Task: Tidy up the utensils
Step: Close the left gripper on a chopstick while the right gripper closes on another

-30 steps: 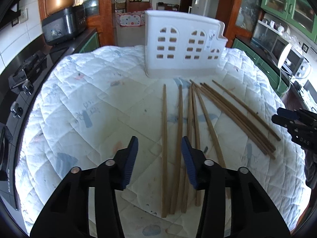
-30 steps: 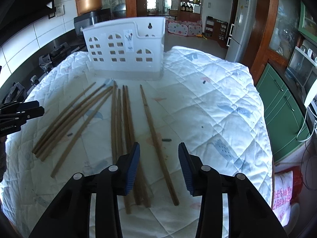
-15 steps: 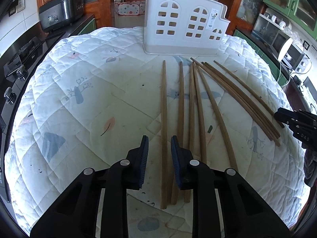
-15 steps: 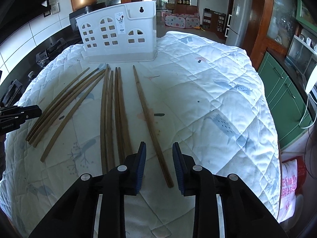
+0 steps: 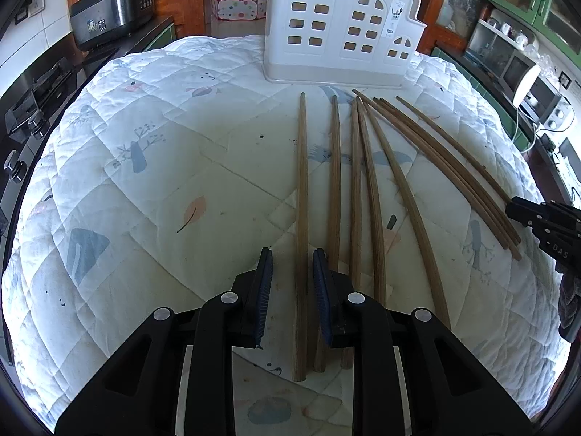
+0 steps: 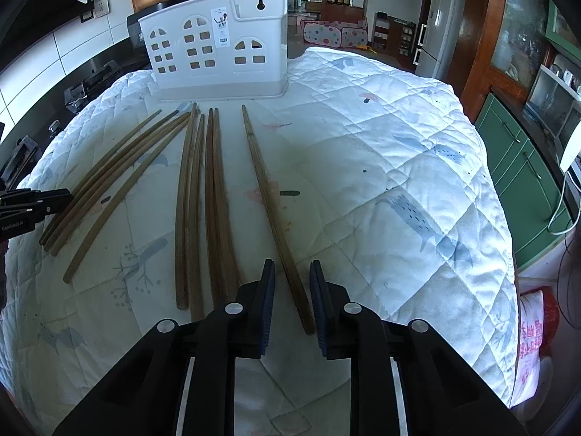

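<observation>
Looking along our left gripper, we saw wooden chopsticks fanned on the quilted cloth before a white utensil holder. Its jaws were narrowly parted, straddling the leftmost chopstick without pinching it. From the right wrist view, our right gripper likewise straddled the rightmost chopstick, slightly spread, low over the cloth.

brown chopsticks; white holder

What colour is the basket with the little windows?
White, with a beige base. The utensil basket shows best in the right wrist view.
</observation>
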Demonstrator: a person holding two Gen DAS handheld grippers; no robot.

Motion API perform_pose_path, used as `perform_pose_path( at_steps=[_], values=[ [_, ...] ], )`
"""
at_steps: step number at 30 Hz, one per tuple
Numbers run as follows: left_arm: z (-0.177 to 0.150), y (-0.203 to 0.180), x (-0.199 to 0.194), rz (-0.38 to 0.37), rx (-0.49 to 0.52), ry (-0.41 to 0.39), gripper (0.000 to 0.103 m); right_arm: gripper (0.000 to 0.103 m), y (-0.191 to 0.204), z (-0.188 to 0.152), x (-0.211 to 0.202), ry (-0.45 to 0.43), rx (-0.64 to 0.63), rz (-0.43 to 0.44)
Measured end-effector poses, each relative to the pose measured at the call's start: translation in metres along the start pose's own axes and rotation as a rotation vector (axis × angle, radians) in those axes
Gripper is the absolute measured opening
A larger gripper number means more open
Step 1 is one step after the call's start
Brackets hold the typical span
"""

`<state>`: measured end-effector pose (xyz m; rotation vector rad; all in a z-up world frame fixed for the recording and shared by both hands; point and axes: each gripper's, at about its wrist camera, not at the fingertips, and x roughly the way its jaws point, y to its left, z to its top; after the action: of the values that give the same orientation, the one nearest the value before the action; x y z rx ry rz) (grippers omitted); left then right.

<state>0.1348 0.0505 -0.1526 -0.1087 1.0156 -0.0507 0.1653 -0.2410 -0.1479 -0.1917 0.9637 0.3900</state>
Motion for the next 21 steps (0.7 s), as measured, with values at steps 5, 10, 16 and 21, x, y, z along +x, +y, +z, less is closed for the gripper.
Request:
perform_pose_path(
  at_steps=[5,10,16,21],
  values=[
    [-0.0004,-0.002,0.0008,0.012,0.002,-0.001,0.023,0.016,0.0017,-0.0021,0.001,0.001,-0.014,-0.011],
    [-0.0008,-0.0058,0.0009,0.034,0.024,0.0,0.023,0.013,0.0041,-0.0033,0.0012,0.0,-0.03,-0.027],
    [0.0002,-0.007,0.0015,0.044,0.021,0.004,0.023,0.009,0.009,-0.0045,-0.0007,-0.006,-0.043,-0.042],
    [0.0017,-0.0073,0.0022,0.045,0.028,0.012,0.023,0.007,0.0099,-0.0042,-0.0066,-0.013,-0.031,-0.038]
  ],
)
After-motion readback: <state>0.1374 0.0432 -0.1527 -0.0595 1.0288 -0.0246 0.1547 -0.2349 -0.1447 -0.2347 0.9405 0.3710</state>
